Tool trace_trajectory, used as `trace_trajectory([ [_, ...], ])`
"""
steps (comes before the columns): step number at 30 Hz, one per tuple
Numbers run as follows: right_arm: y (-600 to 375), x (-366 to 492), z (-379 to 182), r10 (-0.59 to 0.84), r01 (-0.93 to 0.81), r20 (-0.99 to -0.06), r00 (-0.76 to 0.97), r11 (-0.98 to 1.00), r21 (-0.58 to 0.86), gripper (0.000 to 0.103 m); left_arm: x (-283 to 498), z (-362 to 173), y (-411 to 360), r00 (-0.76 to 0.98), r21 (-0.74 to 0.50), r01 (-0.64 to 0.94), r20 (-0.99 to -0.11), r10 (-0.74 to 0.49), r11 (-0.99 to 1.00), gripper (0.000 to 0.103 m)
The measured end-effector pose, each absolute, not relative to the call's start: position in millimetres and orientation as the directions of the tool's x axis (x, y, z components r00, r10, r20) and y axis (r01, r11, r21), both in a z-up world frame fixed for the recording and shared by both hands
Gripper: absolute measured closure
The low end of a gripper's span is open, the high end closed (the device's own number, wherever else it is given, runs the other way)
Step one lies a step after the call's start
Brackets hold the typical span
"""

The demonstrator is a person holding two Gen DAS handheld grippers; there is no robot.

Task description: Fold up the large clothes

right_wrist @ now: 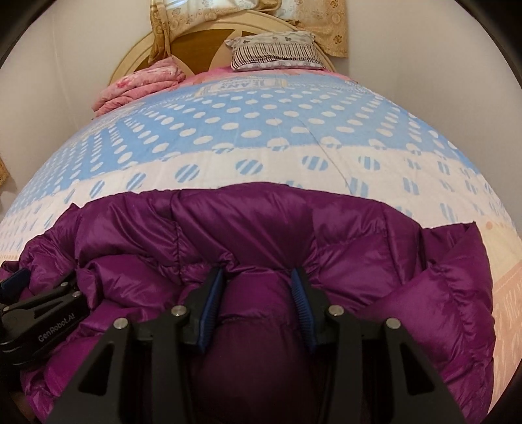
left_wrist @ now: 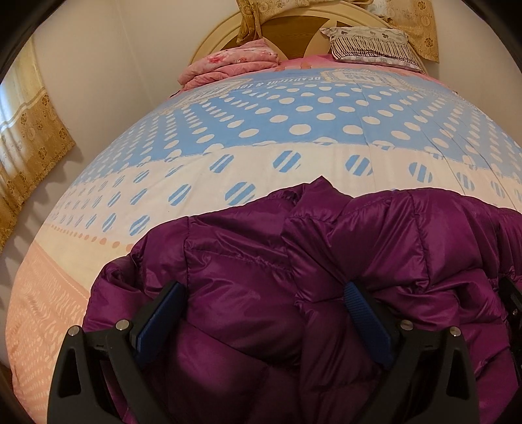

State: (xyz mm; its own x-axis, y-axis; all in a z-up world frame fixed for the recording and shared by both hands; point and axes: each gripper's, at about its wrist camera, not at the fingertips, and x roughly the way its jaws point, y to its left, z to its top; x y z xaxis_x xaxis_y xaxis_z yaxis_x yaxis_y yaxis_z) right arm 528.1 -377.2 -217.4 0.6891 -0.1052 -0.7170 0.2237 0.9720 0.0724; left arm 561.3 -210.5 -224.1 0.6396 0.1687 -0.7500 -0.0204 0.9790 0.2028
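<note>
A shiny purple quilted down jacket lies bunched at the near end of the bed; it also fills the lower right wrist view. My left gripper has its jaws wide apart with a thick fold of the jacket bulging between the blue pads. My right gripper has its jaws closer together, pinching a puffy fold of the jacket between the blue pads. The left gripper's black body shows at the left edge of the right wrist view, resting on the jacket.
The bed cover is blue with white dots, then white, then peach at the near left. A folded pink blanket and a striped pillow lie by the round headboard. Gold curtains hang on the left wall.
</note>
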Motion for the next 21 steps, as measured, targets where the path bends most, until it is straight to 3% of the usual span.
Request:
trace_trajectory([
  [21,-371.1,534.1,-218.1,-0.176,0.242,-0.729,0.661,0.97,-0.015,0.052,561.6,-224.2,-210.6,0.638,0.203,-0.022,-0.751,0.17,0.979,0.003],
])
